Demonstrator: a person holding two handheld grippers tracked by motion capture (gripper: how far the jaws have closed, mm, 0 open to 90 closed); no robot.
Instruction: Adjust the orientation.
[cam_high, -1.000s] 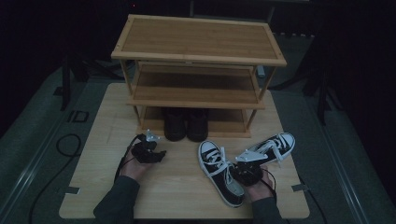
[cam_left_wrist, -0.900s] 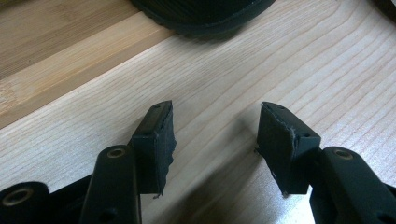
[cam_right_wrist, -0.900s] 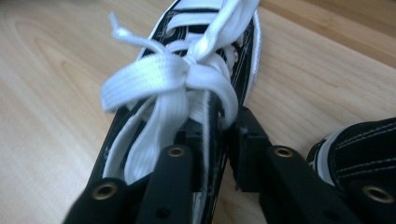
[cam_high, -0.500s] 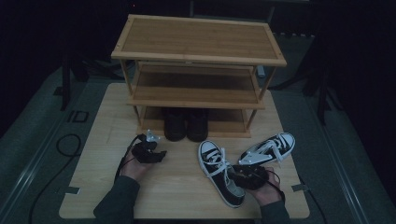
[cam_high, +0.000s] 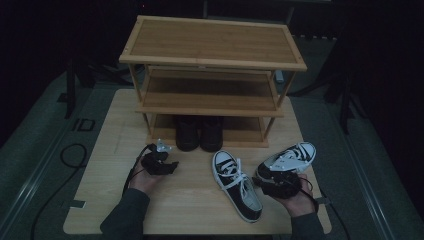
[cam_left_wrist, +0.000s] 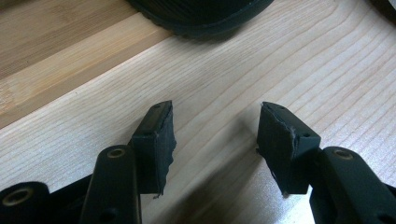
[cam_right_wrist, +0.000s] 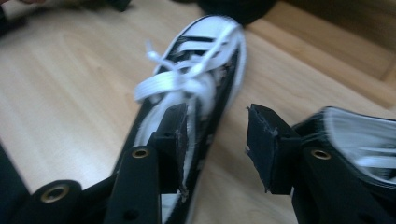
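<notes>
- the right gripper (cam_high: 283, 184) is near the table's (cam_high: 100, 200) front right corner, between two black-and-white sneakers.
- its jaws have just been opening and now stand apart; in the right gripper view (cam_right_wrist: 217, 149) nothing sits between the pads, bare wood shows in the gap.
- the left sneaker (cam_high: 237, 184) lies flat on its sole near the front edge, right of the middle, toe toward the rack (cam_high: 212, 42) and heel toward the person; its white laces are loose.
- in the right gripper view this sneaker (cam_right_wrist: 196, 74) runs ahead of the left jaw, just beside it, blurred.
- the right sneaker (cam_high: 292, 157) rests tilted near the right edge, toe pointing away to the right, just behind the right gripper.
- in the right gripper view its rim (cam_right_wrist: 359, 140) is right behind the right jaw; whether they touch i cannot tell.
- the left gripper (cam_high: 161, 164) is left of the middle, in front of the rack, held low over the wood.
- its jaws are released, wide apart, with plain table between them (cam_left_wrist: 215, 135).
- a pair of dark shoes (cam_high: 199, 134) stands on the rack's bottom shelf, toes toward the front.
- the rack stands at the back of the table, its two upper shelves bare.
</notes>
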